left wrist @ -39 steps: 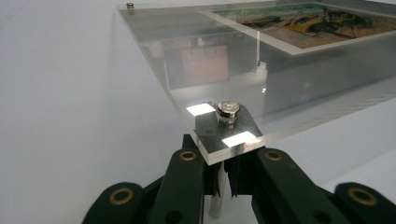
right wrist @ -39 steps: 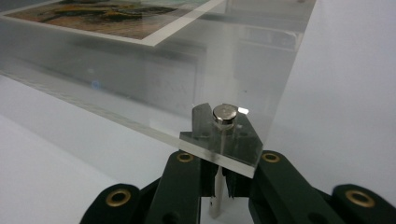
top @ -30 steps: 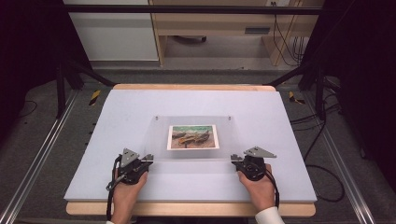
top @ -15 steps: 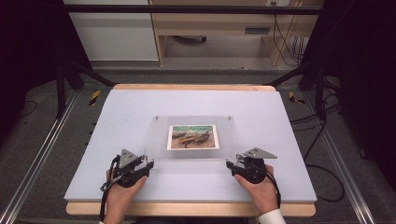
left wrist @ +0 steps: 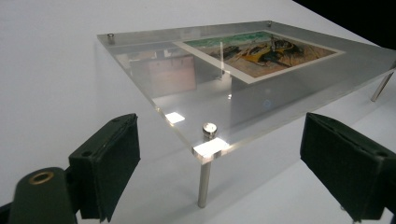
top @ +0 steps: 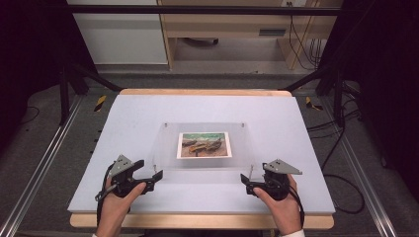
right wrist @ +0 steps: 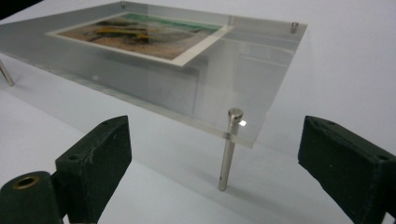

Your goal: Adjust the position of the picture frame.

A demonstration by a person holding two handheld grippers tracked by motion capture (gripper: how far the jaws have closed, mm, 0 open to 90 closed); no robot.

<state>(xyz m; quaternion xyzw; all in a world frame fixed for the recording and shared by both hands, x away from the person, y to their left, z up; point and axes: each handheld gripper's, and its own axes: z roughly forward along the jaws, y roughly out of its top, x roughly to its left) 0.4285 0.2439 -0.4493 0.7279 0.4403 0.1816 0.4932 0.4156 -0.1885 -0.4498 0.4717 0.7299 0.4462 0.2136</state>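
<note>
Standing on four slim metal legs in the middle of the white table (top: 148, 108): clear acrylic frame (top: 163, 148), with a colourful print (top: 204, 144) held flat in its centre. Flanking the frame's near edge, two hand-held tools. Left gripper (top: 157, 176) just off the near-left corner, jaws spread wide, having just been opening, nothing between the pads. Right gripper (top: 244, 180) just off the near-right corner, equally wide, jaws also just opened, gripping nothing. Seen from the left gripper view: near-left leg (left wrist: 203, 179) upright between the two black pads (left wrist: 114, 163) but apart from both, capped by a small round screw head on the plate. Seen from the right gripper view: near-right leg (right wrist: 227, 151) upright too, foot planted on the table, free of the pads (right wrist: 100, 156) either side. Resting level, the plate, reflections glinting off its surface. Beyond the table's far edge, a pale wooden bench (top: 227, 24) and dangling cables (top: 299, 34).
</note>
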